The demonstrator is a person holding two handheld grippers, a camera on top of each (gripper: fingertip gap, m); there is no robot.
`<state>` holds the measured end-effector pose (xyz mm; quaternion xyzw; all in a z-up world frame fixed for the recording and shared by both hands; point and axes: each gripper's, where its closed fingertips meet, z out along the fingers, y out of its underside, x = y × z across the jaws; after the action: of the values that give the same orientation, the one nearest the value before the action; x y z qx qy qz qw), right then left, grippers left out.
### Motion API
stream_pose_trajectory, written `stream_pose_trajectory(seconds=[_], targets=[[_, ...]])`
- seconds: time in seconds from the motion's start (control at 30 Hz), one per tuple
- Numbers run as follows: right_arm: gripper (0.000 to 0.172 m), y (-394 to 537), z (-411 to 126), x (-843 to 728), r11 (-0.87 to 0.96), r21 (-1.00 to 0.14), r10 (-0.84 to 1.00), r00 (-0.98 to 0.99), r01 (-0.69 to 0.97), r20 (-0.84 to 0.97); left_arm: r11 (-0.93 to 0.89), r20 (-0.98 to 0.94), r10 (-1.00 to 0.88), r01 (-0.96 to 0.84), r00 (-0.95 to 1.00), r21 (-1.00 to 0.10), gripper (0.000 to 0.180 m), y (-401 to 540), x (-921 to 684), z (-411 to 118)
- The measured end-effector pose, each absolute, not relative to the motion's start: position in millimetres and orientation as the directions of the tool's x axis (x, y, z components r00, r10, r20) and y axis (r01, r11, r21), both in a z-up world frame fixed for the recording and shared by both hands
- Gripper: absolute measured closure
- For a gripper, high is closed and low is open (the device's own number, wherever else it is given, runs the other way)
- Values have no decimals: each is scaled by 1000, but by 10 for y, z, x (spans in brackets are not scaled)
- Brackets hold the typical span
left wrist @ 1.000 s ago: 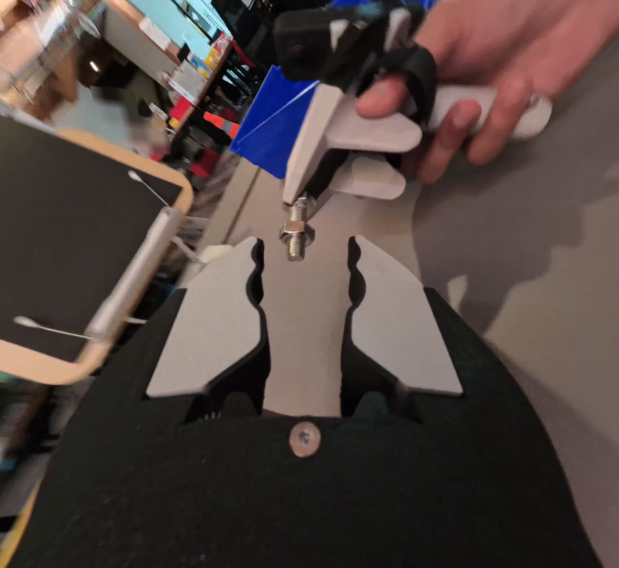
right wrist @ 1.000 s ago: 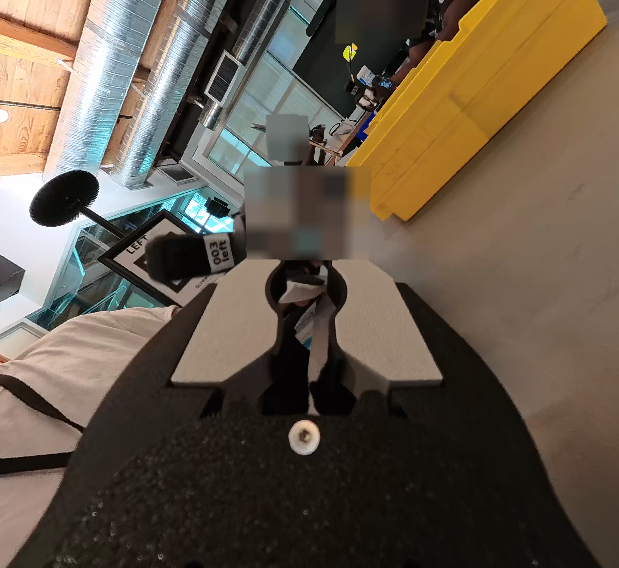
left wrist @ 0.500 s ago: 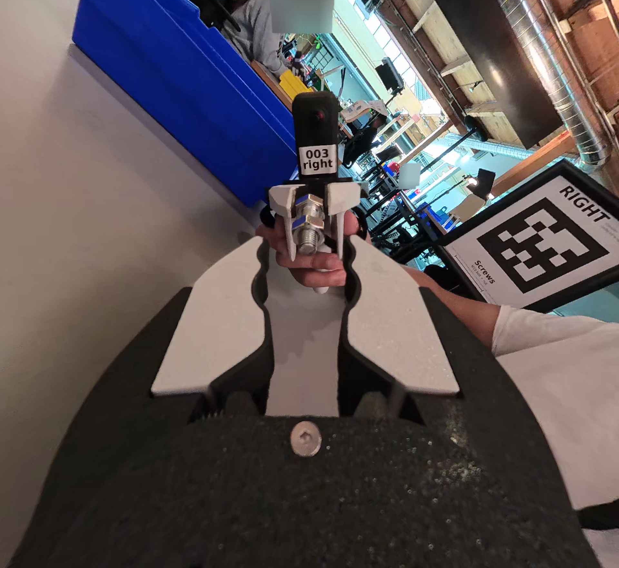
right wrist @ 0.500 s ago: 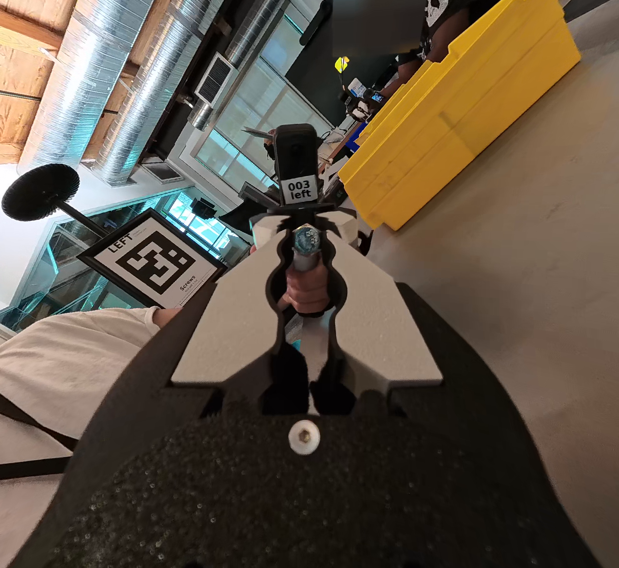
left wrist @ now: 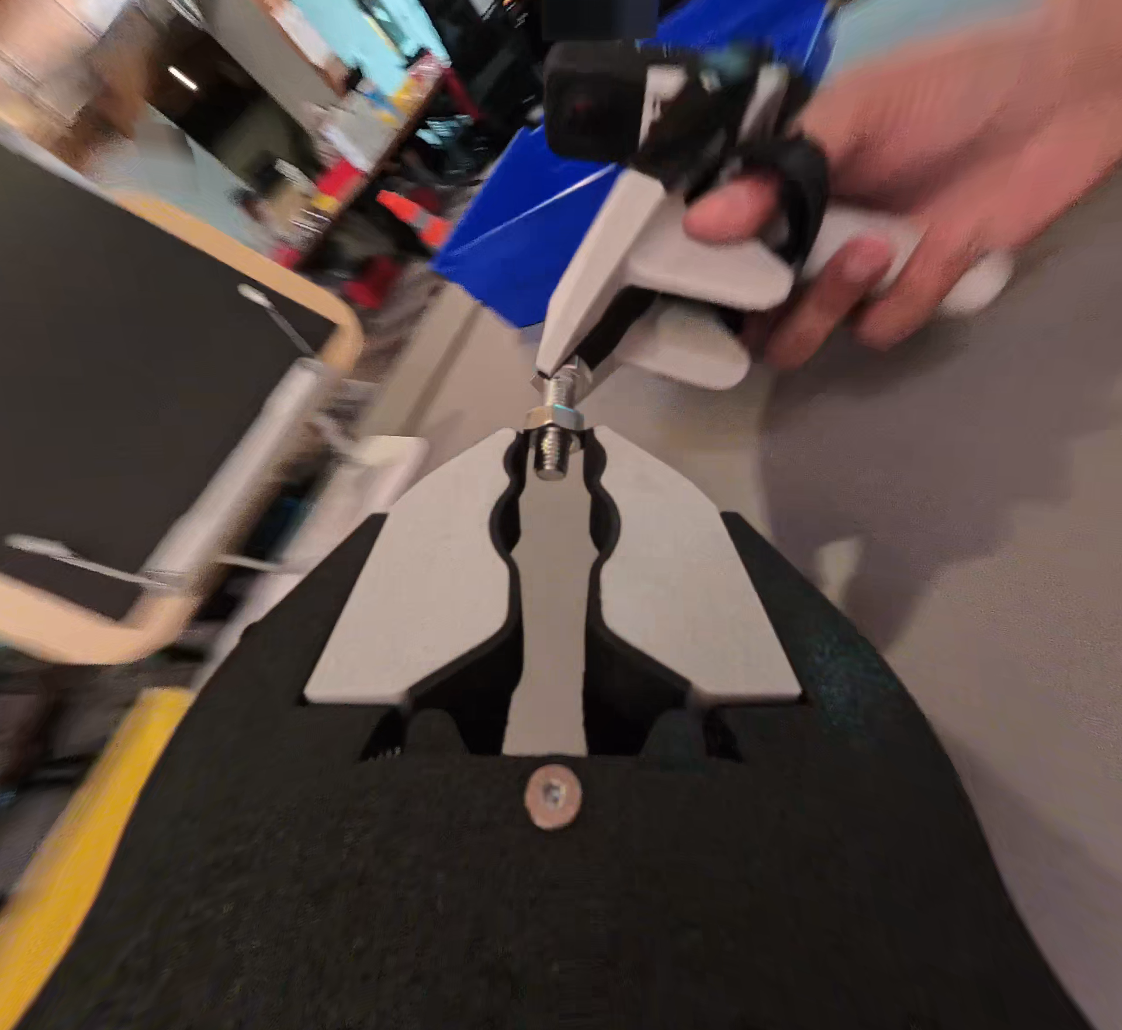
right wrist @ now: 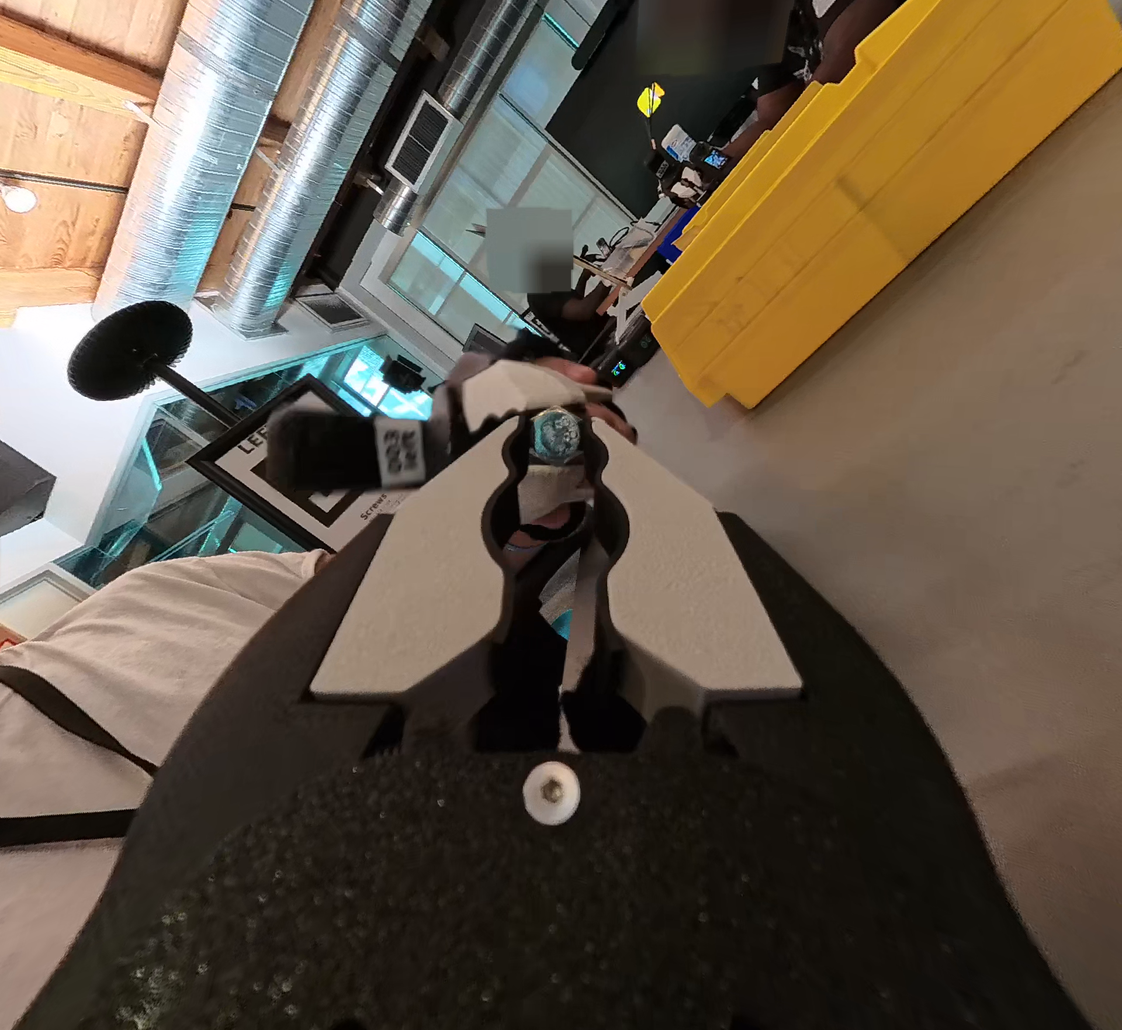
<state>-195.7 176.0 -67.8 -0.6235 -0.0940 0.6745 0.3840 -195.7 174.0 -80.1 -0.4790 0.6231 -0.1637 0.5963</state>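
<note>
Two grippers on one bolt (left wrist: 549,457) | my L gripper (left wrist: 551,439): jaws gone wide to narrow, tips now pinching the nut (left wrist: 554,418) | R gripper (right wrist: 554,445): narrow, clamped on bolt head, facing L tips | room: tabletop (left wrist: 911,515) open right of jaws; black board (left wrist: 121,363) close left; blue bin (left wrist: 534,248) beyond

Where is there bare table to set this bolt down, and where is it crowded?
The bare grey tabletop is free in front of the yellow plastic bin, and again right of the left tool, below the hand. It is crowded at the left, by the tan-rimmed black tray, and near the blue plastic bin.
</note>
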Motion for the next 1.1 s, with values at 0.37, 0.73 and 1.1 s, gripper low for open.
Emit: stream_pose_trajectory(seconds=[0.37, 0.73, 1.1], targets=[[155, 1768, -688, -1901, -694, -596, 628, 65, -405, -776, 601, -806, -554, -569, 209, -561, 137, 1833, -1978, -844], [155, 1815, -733, -1856, -666, -626, 640, 122, -405, -759, -583, 577, -812, -62, 82, -810, 137, 1736, -1938, -816], [155, 1765, -725, -1945, -684, -619, 638, 93, -386, -764, -411, 406, -911, -137, 64, -901, 162, 1637, -1900, -834]])
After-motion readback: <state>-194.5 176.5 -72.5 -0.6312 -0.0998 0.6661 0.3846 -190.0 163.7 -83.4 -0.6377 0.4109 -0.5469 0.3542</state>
